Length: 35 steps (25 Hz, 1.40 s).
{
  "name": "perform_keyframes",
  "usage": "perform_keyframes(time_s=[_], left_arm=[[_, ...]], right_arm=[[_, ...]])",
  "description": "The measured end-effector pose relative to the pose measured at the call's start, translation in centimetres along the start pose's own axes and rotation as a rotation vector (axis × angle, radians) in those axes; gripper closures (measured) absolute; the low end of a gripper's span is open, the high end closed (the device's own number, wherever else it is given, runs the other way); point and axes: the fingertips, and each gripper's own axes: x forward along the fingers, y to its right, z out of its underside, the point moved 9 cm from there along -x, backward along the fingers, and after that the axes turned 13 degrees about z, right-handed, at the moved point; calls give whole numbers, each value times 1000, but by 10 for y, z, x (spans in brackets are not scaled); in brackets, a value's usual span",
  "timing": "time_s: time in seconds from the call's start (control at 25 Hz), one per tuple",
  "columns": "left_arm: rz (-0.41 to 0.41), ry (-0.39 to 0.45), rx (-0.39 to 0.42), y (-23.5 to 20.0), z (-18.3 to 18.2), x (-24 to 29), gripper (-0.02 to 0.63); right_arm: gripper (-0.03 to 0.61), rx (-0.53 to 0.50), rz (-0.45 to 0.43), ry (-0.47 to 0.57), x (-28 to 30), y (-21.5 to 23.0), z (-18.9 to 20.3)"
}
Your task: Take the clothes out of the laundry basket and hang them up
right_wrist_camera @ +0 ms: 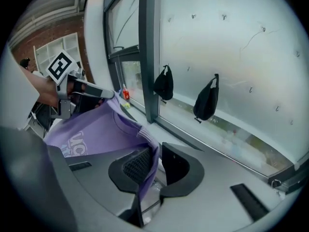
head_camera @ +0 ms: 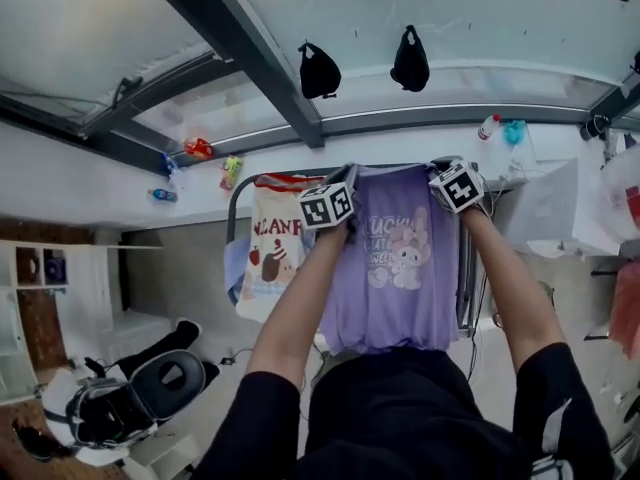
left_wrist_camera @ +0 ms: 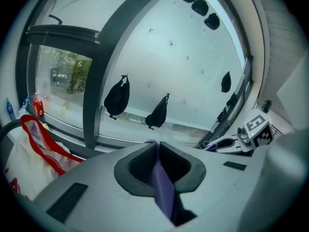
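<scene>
The purple T-shirt (head_camera: pixel 395 258) is soft, thin knit with a pale cartoon print on its chest; it hangs flat and long, held up by its shoulders between the two grippers, in front of a dark metal rail (head_camera: pixel 232 208) and just beside a cream cloth (head_camera: pixel 268 258) with red trim and a printed front.

The left gripper (head_camera: pixel 348 173) has its ribbed black fingers (left_wrist_camera: pixel 140 162) pressed together on a fold of the purple fabric, which runs down through them as a narrow strip; the right gripper (head_camera: pixel 442 164) has its fingers (right_wrist_camera: pixel 137 164) a little apart, with the shirt's ribbed edge draped between them, lying on one textured pad and clear of the other. Both gripper bodies are smooth grey plastic, each with a checkered marker cube.

Above, thick dark metal window frame bars (head_camera: pixel 250 48) cross frosted glass; two soft black pouches (head_camera: pixel 318 70) hang on it, closed, so their contents cannot be told. A small blue bottle (head_camera: pixel 163 195) lies on the white sill (head_camera: pixel 90 183); a white shelf unit (head_camera: pixel 50 268) at the left holds dark things in its compartments.
</scene>
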Motion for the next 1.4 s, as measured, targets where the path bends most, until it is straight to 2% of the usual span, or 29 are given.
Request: perform_keyframes(time_s=[0.2,0.36,0.44,0.6,0.8,1.0,1.08,1.24,1.4], left_arm=[[10,-99,62,-7,15,19,571],[35,-138,41,-17,17,20,537],[98,-167,41,-15,16,19,441],[177,-223,64,-10,8,9,335],[146,-208,63,-16,-2,-13,327],[175,-171,69,3,1,-36,327],[191,-142,67,13,4,-51,327],[230,-63,59,30,6,-91,327],[265,18,128,54,15,-144,327]], right_arm=[[491,-25,-20,-35,17,7,9],[442,7,-82,-40,16,5,14],[403,8,-113,-57,14,6,16],[364,-10,-112,-107,4,8,21],[348,-3,-111,-129,-11,14,21],[348,-13,-136,-156,-32,9,24],[348,-2,-112,-122,-45,8,26],[348,167,-28,62,-92,-1,21],[348,239,-5,242,-154,-32,22]])
